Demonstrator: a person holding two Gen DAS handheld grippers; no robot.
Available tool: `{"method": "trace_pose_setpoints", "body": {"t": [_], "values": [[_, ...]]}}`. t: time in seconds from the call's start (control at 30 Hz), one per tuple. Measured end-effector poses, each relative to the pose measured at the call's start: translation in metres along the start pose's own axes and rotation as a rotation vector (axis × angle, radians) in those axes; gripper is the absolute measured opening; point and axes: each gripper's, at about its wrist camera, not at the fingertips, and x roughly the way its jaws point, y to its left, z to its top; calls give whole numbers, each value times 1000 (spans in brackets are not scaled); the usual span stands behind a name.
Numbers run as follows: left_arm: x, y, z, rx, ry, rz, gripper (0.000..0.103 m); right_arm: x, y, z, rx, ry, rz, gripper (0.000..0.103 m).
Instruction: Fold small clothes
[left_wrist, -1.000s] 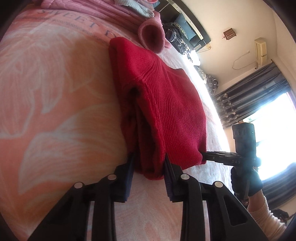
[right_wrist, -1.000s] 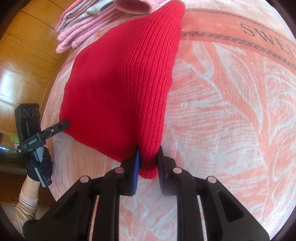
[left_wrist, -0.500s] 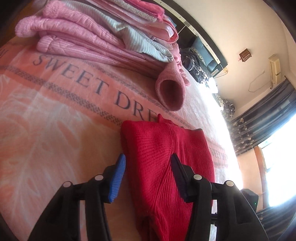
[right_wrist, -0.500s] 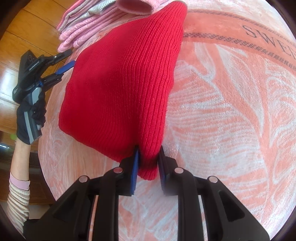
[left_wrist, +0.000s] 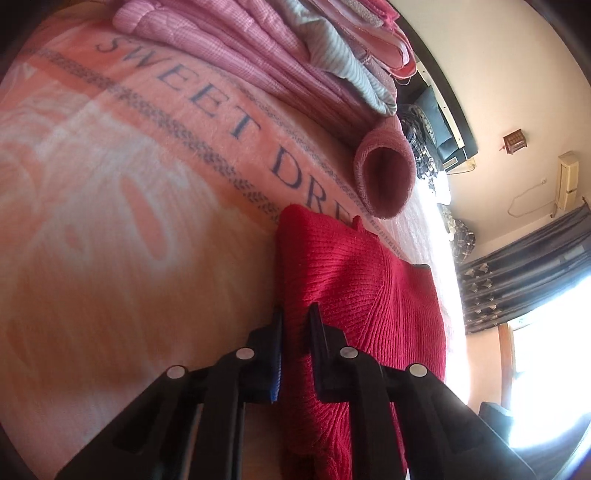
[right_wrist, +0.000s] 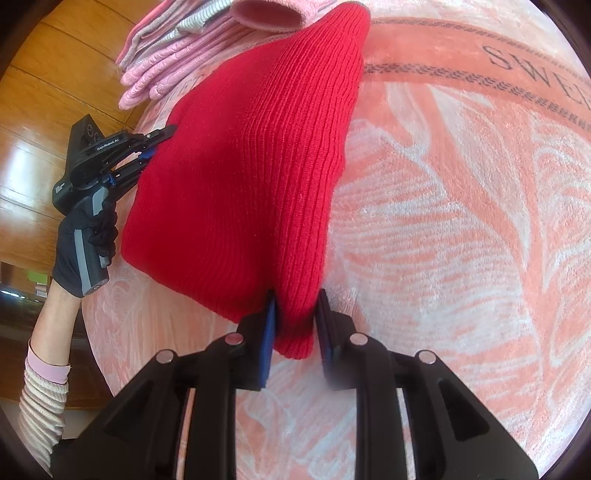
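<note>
Left wrist camera is showing the left gripper (left_wrist: 295, 328) pinching one edge of the folded red knitted sweater (left_wrist: 343, 295), which is lying on the soft peach blanket with grey letters (left_wrist: 110, 221). Right gripper (right_wrist: 295, 314) is squeezing a corner of the same sweater. Behind it, a pile of folded pink clothes (left_wrist: 240, 48) is sitting on the blanket.

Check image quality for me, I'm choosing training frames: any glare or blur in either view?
Left wrist view: the window is blown out white at lower right, the blanket at left is smeared. Right wrist view: evenly lit, sweater ribs sharp, only the right gripper close up is soft.
</note>
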Motion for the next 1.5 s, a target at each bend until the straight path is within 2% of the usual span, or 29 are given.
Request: {"method": "trace_pose_setpoints", "body": {"t": [0.03,0.07,0.1,0.17,0.33,0.43,0.53,0.63,0.73,0.83,0.97,1.0,1.07,1.13,1.2,1.4,1.5], "values": [[-2,0,-1,-3,9,-17,18,0,0,0,1,0,2,21],[-5,-2,-2,-8,18,-42,27,0,-1,0,2,1,4,21],[-10,-3,-3,-8,20,-69,42,0,-1,0,5,2,7,21],[-20,-3,-6,13,19,-77,58,0,-1,0,4,3,9,21],[-20,18,-14,-64,62,-174,58,1,0,1,-1,2,3,22],[-13,14,-16,-32,69,-186,58,2,1,2,-3,1,4,23],[2,8,-16,-43,110,-235,58,3,0,3,0,1,10,24],[17,-2,-15,-16,123,-219,58,3,-1,3,-7,13,14,24],[31,-10,-11,-20,145,-236,58,4,-3,4,-1,9,29,25],[42,-18,-8,-14,168,-246,59,1,-7,5,29,-1,69,27],[45,-21,-9,0,183,-280,61,-11,-16,13,78,-23,178,30],[45,-19,-8,-4,187,-295,61,-16,-18,17,94,-38,204,35],[45,-17,-7,-21,193,-313,61,-22,-23,26,113,-68,232,39],[46,-19,-7,-16,202,-317,61,-27,-30,35,148,-106,276,51],[48,-21,-8,-4,215,-335,61,-26,-38,45,188,-124,330,55],[48,-21,-9,-1,227,-353,63,0,-52,66,243,-120,339,59],[49,-25,-11,13,229,-357,66,12,-59,74,272,-127,388,60]]}}
